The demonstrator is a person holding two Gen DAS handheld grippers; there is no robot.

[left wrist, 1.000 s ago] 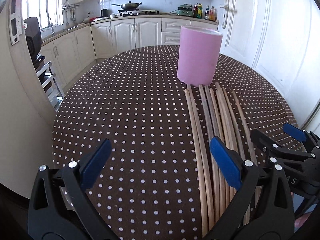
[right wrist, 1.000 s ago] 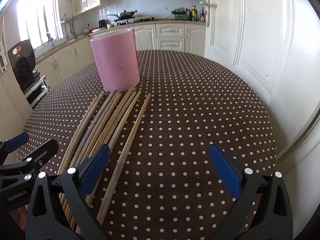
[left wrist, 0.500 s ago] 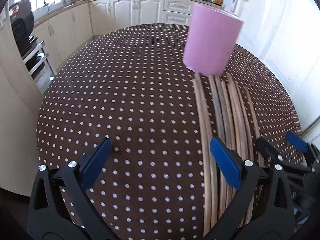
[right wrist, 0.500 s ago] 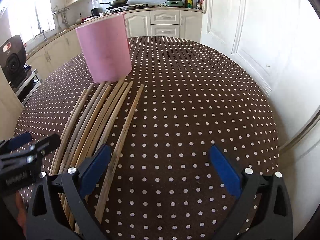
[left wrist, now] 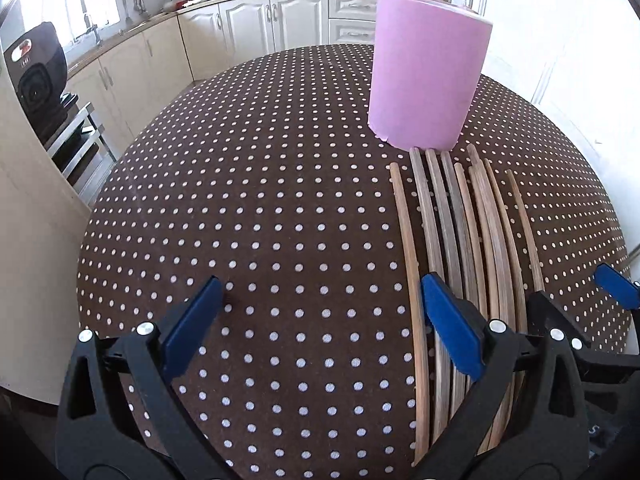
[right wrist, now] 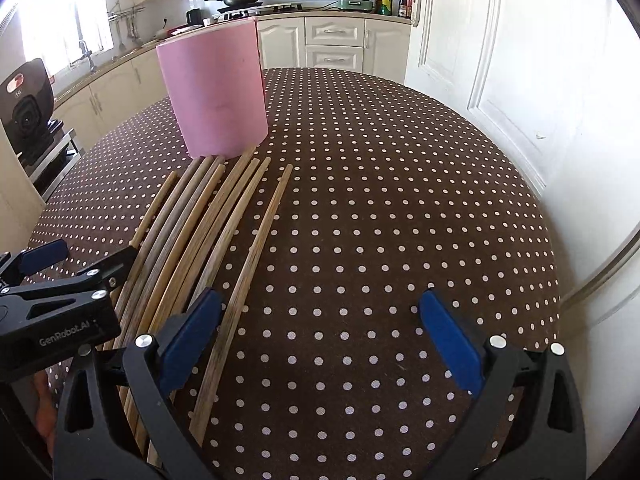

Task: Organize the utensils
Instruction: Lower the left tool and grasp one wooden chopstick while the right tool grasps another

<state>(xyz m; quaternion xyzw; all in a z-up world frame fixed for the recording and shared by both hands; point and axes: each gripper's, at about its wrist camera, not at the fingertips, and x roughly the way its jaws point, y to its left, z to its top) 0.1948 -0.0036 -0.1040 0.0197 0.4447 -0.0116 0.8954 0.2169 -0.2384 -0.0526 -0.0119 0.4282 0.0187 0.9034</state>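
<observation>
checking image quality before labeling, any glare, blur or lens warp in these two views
Left wrist view: sharp, but the fisheye bows the chopsticks and rounds the table; the window at upper left is blown out. Right wrist view: same warp, washed-out window, pink container evenly lit and in focus.

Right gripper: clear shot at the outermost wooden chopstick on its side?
Probably yes. The right gripper has its jaws open and empty, and the outermost wooden chopstick lies apart from the bundle, just ahead of its left jaw. The left gripper sits over the bundle's far side, not this stick.
</observation>
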